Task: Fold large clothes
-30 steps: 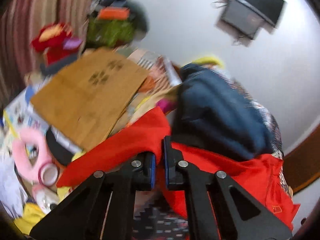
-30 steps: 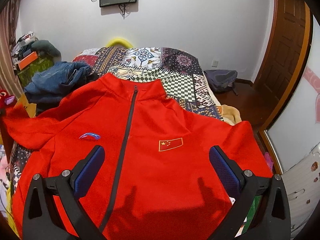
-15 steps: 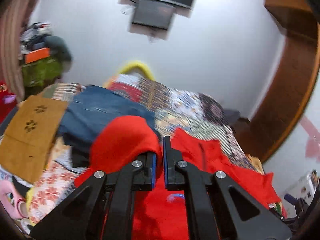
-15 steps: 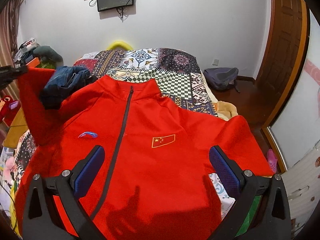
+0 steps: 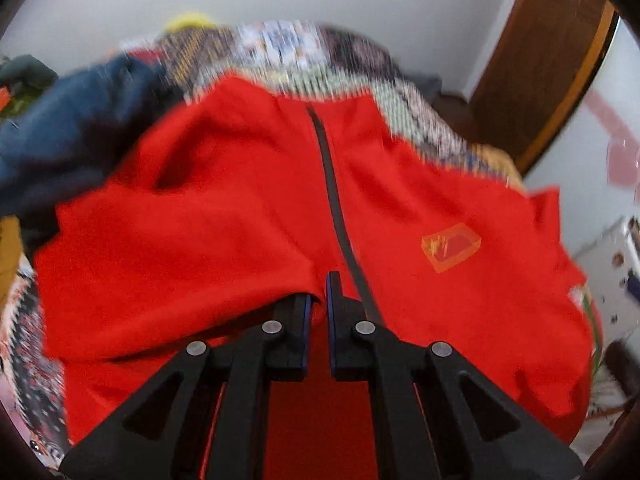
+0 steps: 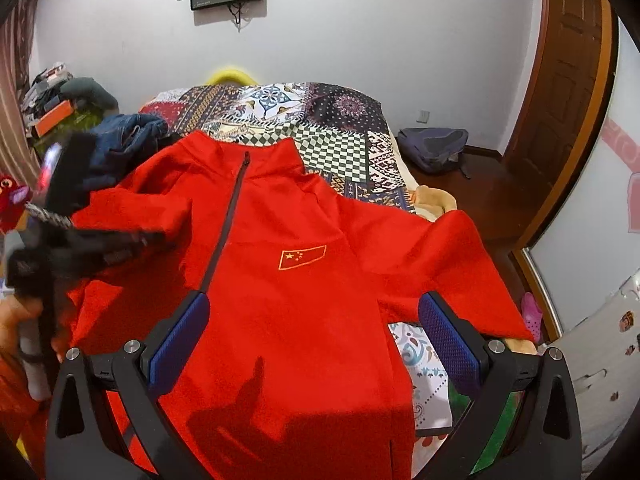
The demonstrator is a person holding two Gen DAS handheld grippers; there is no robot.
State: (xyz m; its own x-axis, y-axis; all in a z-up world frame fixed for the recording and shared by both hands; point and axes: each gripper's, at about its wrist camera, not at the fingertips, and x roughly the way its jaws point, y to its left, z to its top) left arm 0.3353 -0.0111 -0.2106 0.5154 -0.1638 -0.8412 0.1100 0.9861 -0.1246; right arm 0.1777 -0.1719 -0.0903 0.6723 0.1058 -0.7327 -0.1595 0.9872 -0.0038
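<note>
On bed: red jacket point(image 6: 288, 288) | hem cut off | left gripper point(image 5: 316, 300) blurred

The red jacket point(image 6: 280, 300) covers most of the bed point(image 6: 340, 148) — there is flat, open room over its chest and right side. A heap of jeans point(image 6: 116, 144) sits by the left shoulder and blocks that corner. The left gripper point(image 5: 317, 296) and the folded-over sleeve point(image 5: 180, 248) fill the left side. The far bed — just quilt — is free.
</note>
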